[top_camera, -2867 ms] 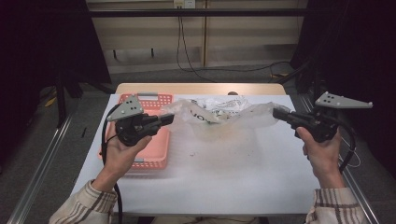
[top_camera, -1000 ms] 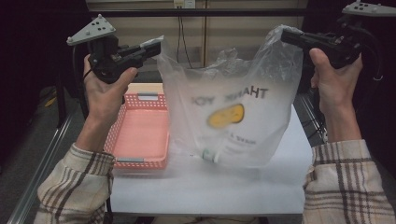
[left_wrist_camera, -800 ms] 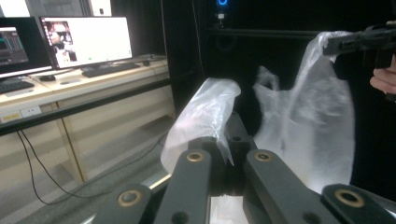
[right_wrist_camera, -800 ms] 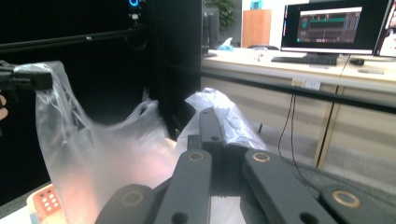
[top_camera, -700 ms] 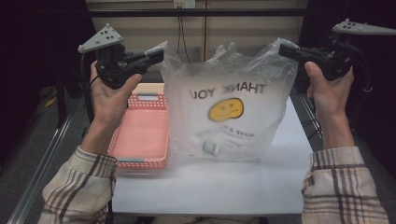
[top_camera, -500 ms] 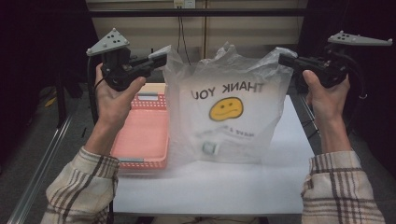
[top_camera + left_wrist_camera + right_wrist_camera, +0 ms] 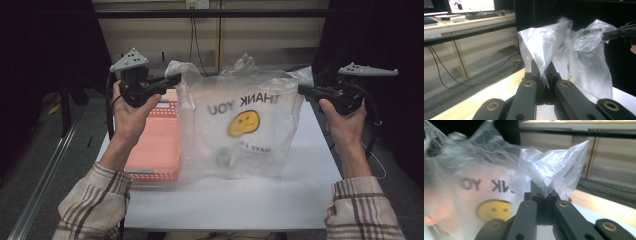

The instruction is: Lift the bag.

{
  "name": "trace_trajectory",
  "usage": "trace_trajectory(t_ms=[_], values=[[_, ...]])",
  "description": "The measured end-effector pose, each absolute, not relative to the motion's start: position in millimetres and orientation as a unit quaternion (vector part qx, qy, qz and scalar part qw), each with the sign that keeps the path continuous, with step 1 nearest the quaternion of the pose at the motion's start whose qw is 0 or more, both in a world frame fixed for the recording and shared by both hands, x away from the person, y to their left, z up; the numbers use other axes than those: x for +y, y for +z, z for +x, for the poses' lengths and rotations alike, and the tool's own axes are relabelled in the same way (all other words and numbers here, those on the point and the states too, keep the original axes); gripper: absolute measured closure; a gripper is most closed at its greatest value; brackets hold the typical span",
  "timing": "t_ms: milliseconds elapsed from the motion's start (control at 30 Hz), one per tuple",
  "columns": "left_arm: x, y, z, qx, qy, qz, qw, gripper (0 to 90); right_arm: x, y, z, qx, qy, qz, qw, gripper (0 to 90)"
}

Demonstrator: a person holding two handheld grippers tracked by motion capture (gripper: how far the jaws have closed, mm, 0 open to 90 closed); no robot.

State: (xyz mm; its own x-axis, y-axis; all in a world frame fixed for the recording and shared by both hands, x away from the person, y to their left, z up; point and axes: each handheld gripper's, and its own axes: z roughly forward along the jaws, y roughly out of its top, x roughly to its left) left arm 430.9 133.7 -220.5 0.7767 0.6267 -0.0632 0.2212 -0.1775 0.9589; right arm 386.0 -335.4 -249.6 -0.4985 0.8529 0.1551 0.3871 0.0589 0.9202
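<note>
The plastic bag (image 7: pixel 245 125) has been lowered toward the table (image 7: pixel 310 200), clamped at opposite top corners by the left gripper (image 7: pixel 172 79) and the right gripper (image 7: pixel 301 89).

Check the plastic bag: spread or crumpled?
Spread: the plastic bag hangs flat between left gripper and right gripper, jaws shut on its top corners.

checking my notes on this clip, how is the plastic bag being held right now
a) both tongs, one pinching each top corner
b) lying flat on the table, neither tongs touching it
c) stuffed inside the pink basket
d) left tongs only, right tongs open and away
a: the left tongs and the right tongs each pinch a top corner of the plastic bag, which hangs spread between them above the table, beside the pink basket.
</note>
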Motion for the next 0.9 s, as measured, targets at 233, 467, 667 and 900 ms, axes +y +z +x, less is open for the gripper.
trace_trajectory(t_ms=[233,467,667,900], values=[[129.9,-241.2,440.6,0.297,0.168,0.756,0.558,89.8,-332.8,-268.1,394.1,0.702,0.488,0.466,0.23,90.0],[130.5,-247.8,449.4,0.309,0.164,0.756,0.554,85.0,-325.5,-266.5,399.0,0.702,0.493,0.46,0.23,84.9],[130.3,-243.8,442.2,0.302,0.175,0.755,0.555,59.4,-321.6,-264.0,393.3,0.704,0.496,0.449,0.238,68.7],[127.0,-237.5,435.1,0.296,0.182,0.751,0.561,23.6,-319.9,-260.5,386.4,0.702,0.492,0.451,0.249,37.8]])
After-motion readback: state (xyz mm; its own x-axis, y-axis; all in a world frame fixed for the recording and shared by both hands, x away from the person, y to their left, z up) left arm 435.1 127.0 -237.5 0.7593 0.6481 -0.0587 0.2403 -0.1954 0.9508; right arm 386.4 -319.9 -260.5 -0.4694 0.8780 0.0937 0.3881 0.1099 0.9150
